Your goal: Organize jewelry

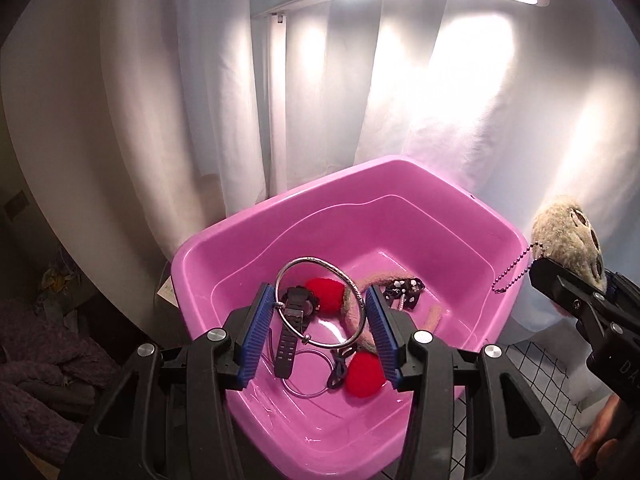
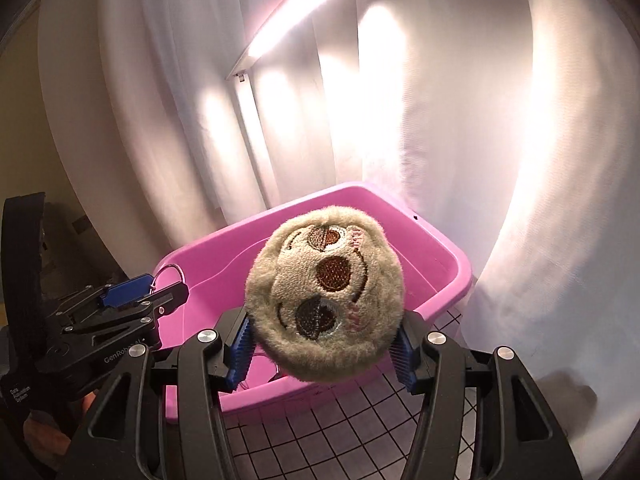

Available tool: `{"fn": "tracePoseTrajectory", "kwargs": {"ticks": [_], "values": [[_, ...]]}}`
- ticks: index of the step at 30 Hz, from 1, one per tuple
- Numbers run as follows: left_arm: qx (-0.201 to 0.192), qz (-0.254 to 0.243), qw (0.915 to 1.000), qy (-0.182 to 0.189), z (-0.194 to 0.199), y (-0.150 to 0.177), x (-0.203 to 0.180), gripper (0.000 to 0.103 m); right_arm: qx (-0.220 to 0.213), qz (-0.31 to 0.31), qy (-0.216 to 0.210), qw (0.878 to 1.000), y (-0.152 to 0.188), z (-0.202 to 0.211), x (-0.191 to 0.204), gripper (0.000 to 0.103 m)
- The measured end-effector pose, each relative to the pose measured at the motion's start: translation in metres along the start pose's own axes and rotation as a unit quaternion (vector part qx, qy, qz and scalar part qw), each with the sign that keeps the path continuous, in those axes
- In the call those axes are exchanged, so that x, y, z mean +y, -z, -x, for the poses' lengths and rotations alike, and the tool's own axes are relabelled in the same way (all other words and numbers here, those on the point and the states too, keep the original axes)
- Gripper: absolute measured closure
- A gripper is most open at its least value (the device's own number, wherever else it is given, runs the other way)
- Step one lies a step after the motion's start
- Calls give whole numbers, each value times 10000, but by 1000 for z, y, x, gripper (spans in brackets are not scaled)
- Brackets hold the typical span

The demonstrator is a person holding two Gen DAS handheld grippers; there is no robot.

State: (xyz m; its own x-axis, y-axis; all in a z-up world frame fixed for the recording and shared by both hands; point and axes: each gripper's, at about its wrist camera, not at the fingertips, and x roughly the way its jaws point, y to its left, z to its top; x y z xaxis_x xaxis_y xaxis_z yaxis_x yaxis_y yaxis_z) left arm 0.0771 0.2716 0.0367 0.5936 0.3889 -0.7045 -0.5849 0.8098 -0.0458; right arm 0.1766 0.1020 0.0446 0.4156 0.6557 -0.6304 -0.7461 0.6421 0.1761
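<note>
Tools grip: left a thin metal bangle, right a fuzzy round plush.

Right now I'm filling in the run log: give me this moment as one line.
left gripper: shut on bangle over tub | right gripper: shut on plush | tub: watch, red pom-poms

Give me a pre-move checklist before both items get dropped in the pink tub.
1. Left gripper jaws clamped on silver bangle: ok.
2. Right gripper jaws clamped on plush charm: ok.
3. Bangle over pink tub: ok.
4. Plush charm inside the tub rim: cannot tell.
5. Bead chain hanging free, not snagged: ok.
6. Free floor in tub beside watch and red pompoms: ok.
</note>
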Motion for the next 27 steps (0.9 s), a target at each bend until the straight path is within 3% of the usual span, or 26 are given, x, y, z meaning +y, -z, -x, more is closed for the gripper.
{"fn": "tracePoseTrajectory", "kwargs": {"ticks": [11,20,21,24,27], "values": [[786,25,9968,-110,-62,-14,23,56,851,-190,29,9962,-18,-81,2,49],[1524,-67,9882,-128,-98,-9,26,55,1380,-359,263,9894,-17,-110,-4,48],[1546,-71,9879,-119,-100,-9,26,51,1374,-365,302,9894,-18,-111,-4,48],[1480,-167,9888,-120,-97,-9,25,18,1353,-378,384,9893,-25,-119,2,34],[1309,-272,9909,-136,-90,-12,21,11,1327,-447,499,9889,-26,-117,0,31]]}}
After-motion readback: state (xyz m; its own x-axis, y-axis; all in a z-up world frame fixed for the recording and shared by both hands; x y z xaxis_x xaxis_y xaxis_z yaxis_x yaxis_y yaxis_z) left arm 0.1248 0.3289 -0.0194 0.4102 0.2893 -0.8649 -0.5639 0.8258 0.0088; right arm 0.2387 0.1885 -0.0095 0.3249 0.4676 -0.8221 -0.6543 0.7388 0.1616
